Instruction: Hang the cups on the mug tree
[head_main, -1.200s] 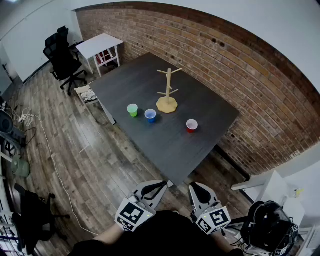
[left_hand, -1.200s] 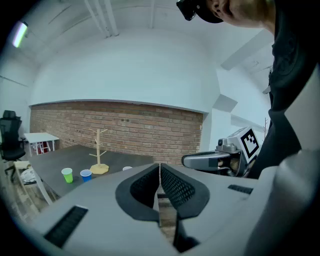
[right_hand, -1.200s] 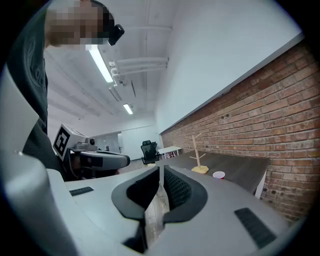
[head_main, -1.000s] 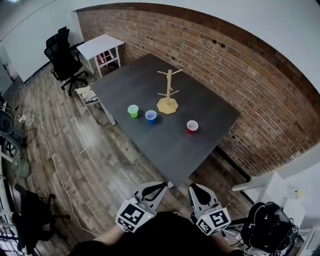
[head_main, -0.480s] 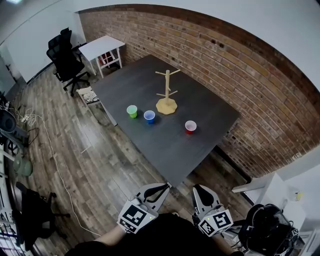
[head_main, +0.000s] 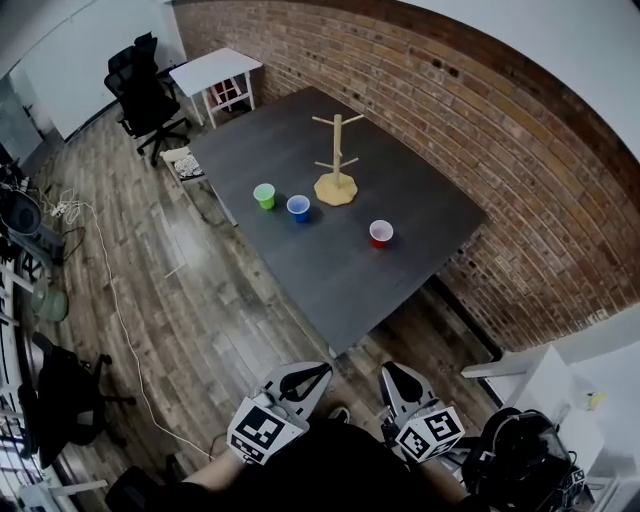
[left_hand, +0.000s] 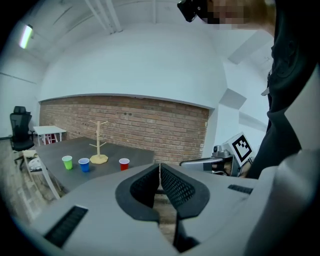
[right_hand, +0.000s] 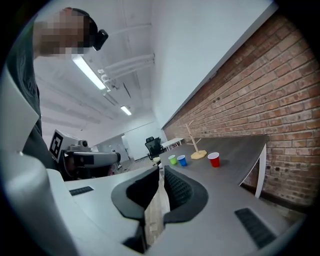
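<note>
A wooden mug tree (head_main: 336, 160) stands on the dark table (head_main: 420, 215), with nothing on its pegs. In front of it stand a green cup (head_main: 264, 195), a blue cup (head_main: 298, 208) and, off to the right, a red cup (head_main: 380, 233). Both grippers are far from the table, close to my body over the wood floor. My left gripper (head_main: 322, 368) is shut and empty. My right gripper (head_main: 390, 368) is shut with nothing in it. The left gripper (left_hand: 160, 167) looks at the cups from afar, and so does the right gripper (right_hand: 161, 170), where the red cup (right_hand: 214, 159) is nearest.
A brick wall (head_main: 480, 130) runs behind the table. A white side table (head_main: 215, 72) and a black office chair (head_main: 145, 85) stand at the far left, a cushioned stool (head_main: 187, 165) by the table's left end. Cables (head_main: 100, 270) lie on the floor.
The table and cups have shifted up in the head view. Both grippers stay shut and low at the bottom edge, barely moved in the picture.
</note>
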